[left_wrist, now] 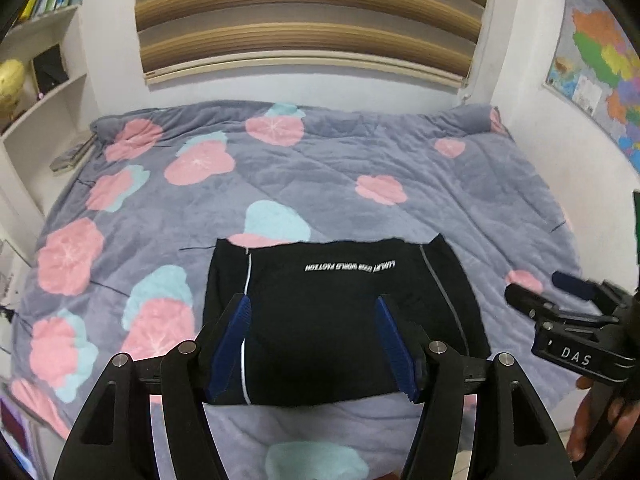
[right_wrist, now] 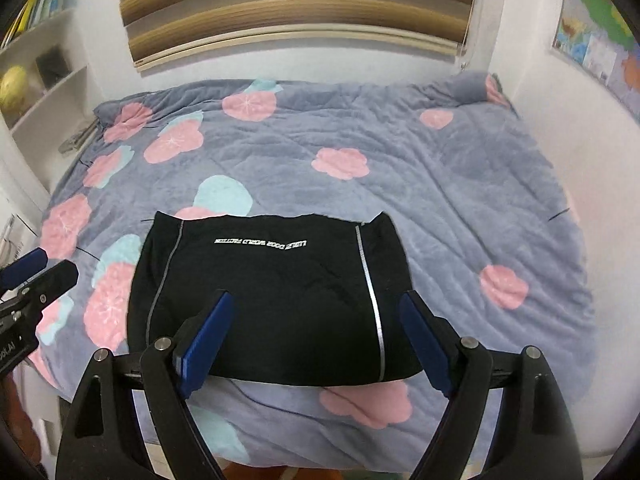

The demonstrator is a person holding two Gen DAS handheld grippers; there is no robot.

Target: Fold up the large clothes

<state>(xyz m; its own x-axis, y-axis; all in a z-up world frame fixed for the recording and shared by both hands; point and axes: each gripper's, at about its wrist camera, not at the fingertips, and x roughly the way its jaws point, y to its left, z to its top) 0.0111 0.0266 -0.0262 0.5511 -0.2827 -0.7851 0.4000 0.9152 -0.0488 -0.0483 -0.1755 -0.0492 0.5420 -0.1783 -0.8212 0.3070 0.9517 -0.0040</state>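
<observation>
A black garment (left_wrist: pixel 340 312), folded into a compact rectangle with white lettering and grey piping, lies on the grey floral quilt (left_wrist: pixel 360 168) in the lower centre of both views, near the bed's front edge. The left gripper (left_wrist: pixel 314 344) hangs above it with its blue-padded jaws spread wide, holding nothing. The right gripper (right_wrist: pixel 316 340) is likewise wide open and empty. Striped blinds (left_wrist: pixel 308 20) fill the upper centre.

left gripper (left_wrist: pixel 312 344): jaws apart | right gripper (right_wrist: pixel 316 344): jaws apart
</observation>
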